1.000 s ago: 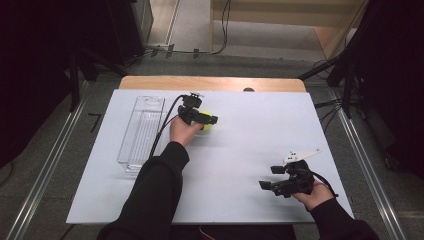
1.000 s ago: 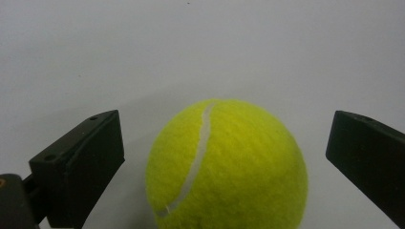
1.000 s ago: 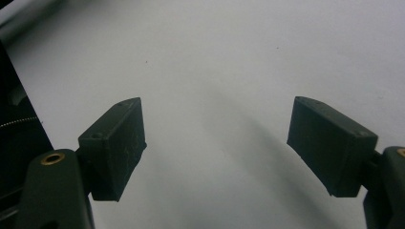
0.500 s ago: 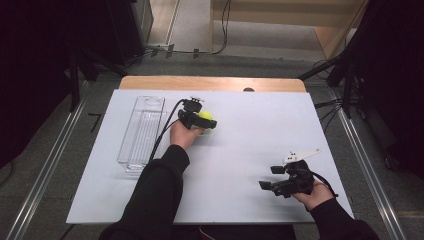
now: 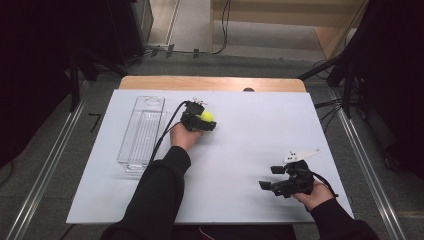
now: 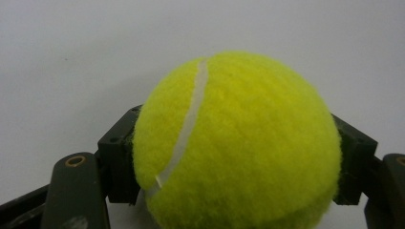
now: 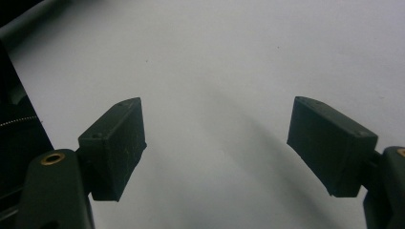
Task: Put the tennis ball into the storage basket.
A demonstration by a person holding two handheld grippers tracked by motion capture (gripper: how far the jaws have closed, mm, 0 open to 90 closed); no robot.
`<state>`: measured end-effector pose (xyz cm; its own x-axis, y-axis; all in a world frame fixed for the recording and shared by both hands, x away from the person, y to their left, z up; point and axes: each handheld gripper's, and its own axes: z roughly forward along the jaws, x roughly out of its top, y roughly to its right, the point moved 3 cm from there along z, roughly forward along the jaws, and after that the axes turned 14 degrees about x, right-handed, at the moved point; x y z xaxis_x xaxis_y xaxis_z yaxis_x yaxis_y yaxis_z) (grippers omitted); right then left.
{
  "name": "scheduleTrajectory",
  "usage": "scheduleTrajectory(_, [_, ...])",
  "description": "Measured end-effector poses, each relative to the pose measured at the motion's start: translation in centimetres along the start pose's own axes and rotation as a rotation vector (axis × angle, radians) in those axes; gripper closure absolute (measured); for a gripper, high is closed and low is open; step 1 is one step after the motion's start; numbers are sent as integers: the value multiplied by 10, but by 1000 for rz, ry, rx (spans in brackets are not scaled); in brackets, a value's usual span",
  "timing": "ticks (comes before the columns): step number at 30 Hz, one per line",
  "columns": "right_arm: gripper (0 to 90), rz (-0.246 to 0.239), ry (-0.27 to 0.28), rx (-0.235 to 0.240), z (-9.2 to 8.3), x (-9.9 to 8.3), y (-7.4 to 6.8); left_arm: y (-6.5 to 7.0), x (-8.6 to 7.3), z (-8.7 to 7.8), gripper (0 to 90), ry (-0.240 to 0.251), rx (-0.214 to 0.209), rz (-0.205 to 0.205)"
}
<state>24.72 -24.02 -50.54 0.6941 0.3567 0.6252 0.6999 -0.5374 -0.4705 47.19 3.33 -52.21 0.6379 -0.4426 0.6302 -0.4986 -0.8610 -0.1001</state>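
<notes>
Step in hand: grasp. My left gripper [image 5: 204, 121] jaws just closed, pinching tennis ball [image 6: 236, 143] on bench [image 5: 250, 125]. Right gripper [image 7: 217, 143] jaws spread, idle. Next, likely: lift clear, carry to clear tray [image 5: 141, 132] beside.

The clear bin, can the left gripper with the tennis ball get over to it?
Probably yes: the left gripper, closed on the tennis ball, sits right beside the clear bin, with bare table between.

Bright, even light on the white table [image 5: 240, 150], dark surroundings; both gripper views soft, jaws casting faint shadows
</notes>
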Motion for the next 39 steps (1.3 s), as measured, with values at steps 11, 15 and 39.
scheduleTrajectory(11, [185,0,0,-1,0,0,0,-1,0,-1,265,-10,-4,-4])
scheduleTrajectory(15, [185,-1,0,-1,0,0,0,-2,0,-3,265,-21,-20,-3])
scheduleTrajectory(39, [185,1,-4,-1,0,0,0,11,0,-39,265,-55,-156,44])
